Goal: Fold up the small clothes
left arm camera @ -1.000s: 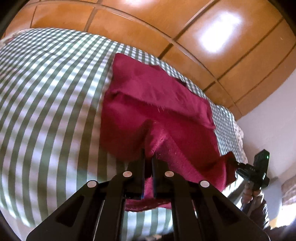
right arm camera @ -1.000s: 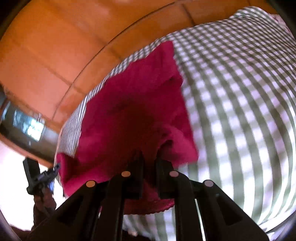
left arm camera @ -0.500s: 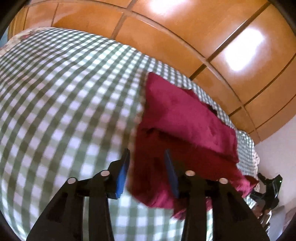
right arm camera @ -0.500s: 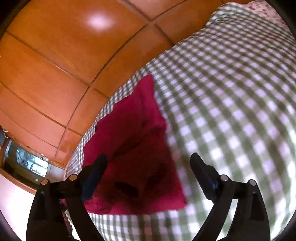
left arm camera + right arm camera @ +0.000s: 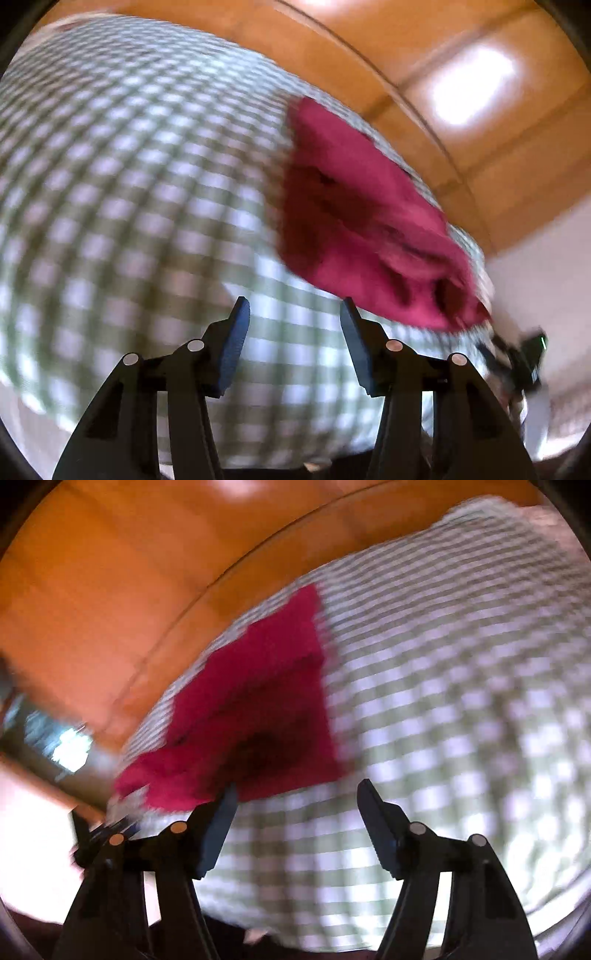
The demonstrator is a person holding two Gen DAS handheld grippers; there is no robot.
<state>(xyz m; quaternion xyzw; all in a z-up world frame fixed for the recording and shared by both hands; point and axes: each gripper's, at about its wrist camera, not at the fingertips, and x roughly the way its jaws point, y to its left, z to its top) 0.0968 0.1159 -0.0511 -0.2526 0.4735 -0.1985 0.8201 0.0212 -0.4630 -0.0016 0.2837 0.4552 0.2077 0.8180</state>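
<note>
Left wrist view: my left fingers parted, empty. Red garment, folded, lies right of centre on the checked bedspread. Soft, light, limp, likely to slump; best pinched at a corner or hem. Right wrist view: my right fingers have just narrowed, nothing between them; garment left of centre, open bedspread lower right.

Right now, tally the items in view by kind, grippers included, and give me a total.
Red garment: 1, lying folded on the bedcover
Green-and-white checked bedcover: 1
Grippers: 2, left gripper and right gripper, both with jaws open and empty
Total: 4
</note>
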